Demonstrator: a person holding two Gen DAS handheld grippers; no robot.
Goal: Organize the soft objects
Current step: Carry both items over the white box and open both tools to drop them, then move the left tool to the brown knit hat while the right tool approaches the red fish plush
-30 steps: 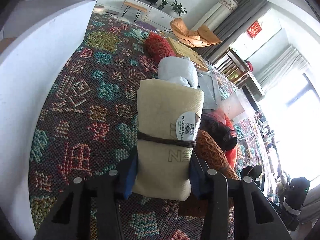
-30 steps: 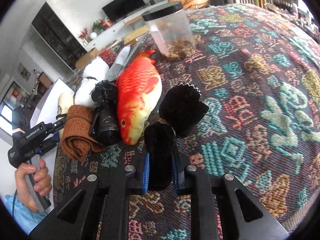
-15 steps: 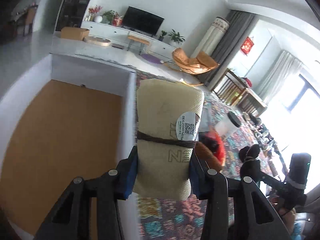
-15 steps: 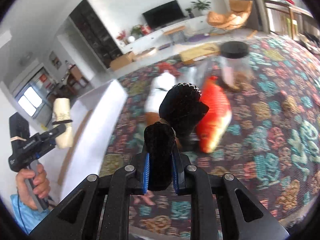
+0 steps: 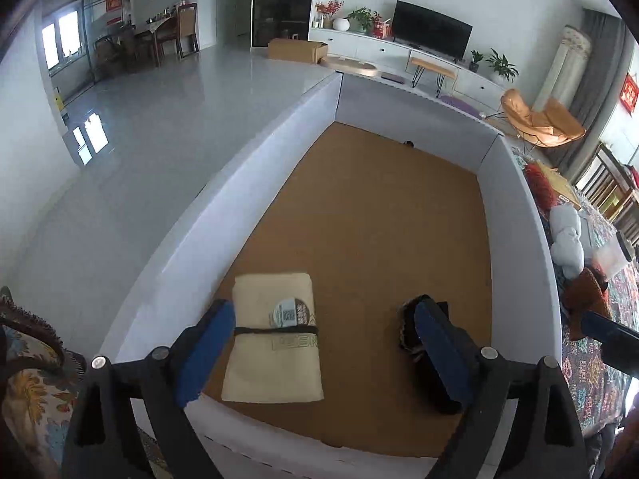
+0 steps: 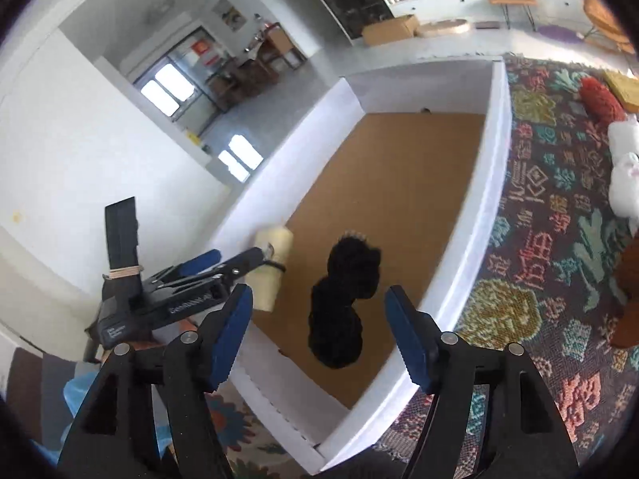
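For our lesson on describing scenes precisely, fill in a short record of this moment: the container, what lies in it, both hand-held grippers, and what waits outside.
container: white box with brown cardboard floor
inside, left: cream rolled towel, tied with a dark band, round label on top
inside, right: black fuzzy item
left hand-held gripper: open, above the towel
right hand-held gripper: open, above the black item
outside, on patterned cloth: red knitted item, white soft items
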